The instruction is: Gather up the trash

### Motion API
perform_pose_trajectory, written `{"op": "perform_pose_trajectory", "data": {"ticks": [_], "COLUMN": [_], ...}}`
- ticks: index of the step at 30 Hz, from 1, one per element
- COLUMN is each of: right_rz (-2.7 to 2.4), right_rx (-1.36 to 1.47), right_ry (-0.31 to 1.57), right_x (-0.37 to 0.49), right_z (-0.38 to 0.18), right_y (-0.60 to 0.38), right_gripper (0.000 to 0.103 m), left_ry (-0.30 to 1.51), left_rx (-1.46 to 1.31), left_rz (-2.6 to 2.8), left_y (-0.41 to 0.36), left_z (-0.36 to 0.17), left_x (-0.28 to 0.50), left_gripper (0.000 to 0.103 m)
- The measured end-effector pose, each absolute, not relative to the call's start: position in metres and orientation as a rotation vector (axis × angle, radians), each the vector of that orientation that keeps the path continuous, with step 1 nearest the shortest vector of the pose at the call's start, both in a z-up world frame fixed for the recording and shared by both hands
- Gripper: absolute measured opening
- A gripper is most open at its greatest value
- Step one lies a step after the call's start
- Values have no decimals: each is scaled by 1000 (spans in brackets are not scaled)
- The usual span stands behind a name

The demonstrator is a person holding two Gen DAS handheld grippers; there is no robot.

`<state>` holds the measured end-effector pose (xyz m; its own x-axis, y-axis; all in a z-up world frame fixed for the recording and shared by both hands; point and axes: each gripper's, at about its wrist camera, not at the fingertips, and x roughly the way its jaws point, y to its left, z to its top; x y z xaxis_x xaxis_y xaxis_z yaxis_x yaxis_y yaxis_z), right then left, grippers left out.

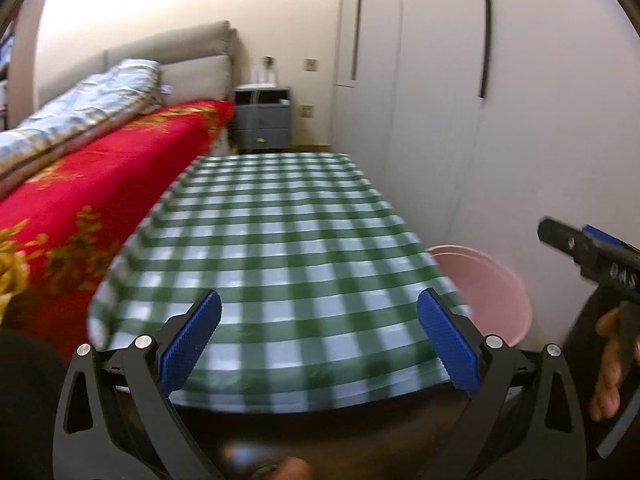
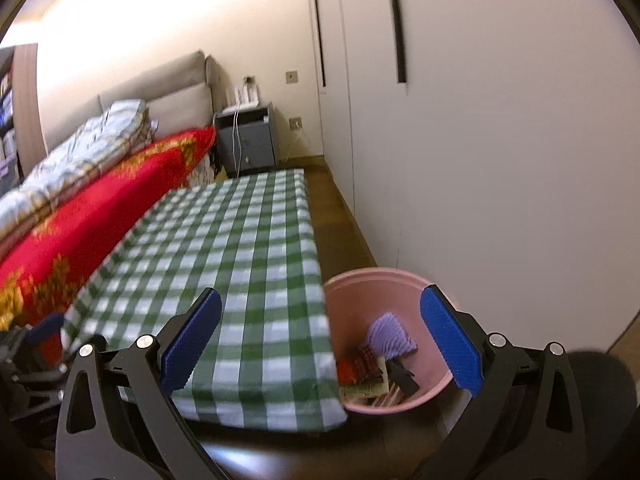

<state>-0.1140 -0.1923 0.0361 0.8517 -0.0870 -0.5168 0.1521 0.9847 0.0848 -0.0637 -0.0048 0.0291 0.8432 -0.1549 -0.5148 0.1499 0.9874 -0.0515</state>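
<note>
A pink bucket (image 2: 400, 280) stands on the floor at the right side of a low table covered with a green-and-white checked cloth (image 2: 248, 264). Inside the bucket lie a purple ridged piece (image 2: 390, 338), a red wrapper (image 2: 356, 366) and other scraps. My right gripper (image 2: 320, 344) is open and holds nothing; it hovers over the table's near right corner and the bucket. My left gripper (image 1: 320, 344) is open and holds nothing above the near end of the checked cloth (image 1: 280, 248). The bucket (image 1: 492, 292) shows at its right, and the other gripper (image 1: 588, 252) appears at the right edge, held by a hand (image 1: 608, 372).
A bed with a red floral blanket (image 1: 100, 200) and a folded light-blue quilt (image 1: 88, 108) runs along the table's left side. A grey nightstand (image 2: 248, 140) stands at the far end. White wardrobe doors (image 2: 480, 140) line the right, with a strip of wooden floor (image 2: 340, 220) between.
</note>
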Motion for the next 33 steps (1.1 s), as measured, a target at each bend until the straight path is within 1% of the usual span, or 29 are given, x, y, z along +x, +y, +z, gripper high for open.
{"op": "perform_pose_trajectory", "data": {"ticks": [3,8,12,33], "right_rz": [-107,-130,-143,-150], "right_rx": [103,100,86,63], "right_ry": [579,593,601,580], "right_x": [-108,-101,-97,-96], "right_z": [25,18,14,14], "right_y": [-182,-181,-179,-172], "right_gripper": [98,98,98,98], "left_ry": [540,600,600,600], "left_rx": [-13,-52,-53,-53], "left_rz": [-115,-88,-78,-61], "left_y": [0,5,3,0], "left_z": [26,11,7,3], "left_x": [-57,-43,-40,-32], "left_gripper": [95,95,95,95]}}
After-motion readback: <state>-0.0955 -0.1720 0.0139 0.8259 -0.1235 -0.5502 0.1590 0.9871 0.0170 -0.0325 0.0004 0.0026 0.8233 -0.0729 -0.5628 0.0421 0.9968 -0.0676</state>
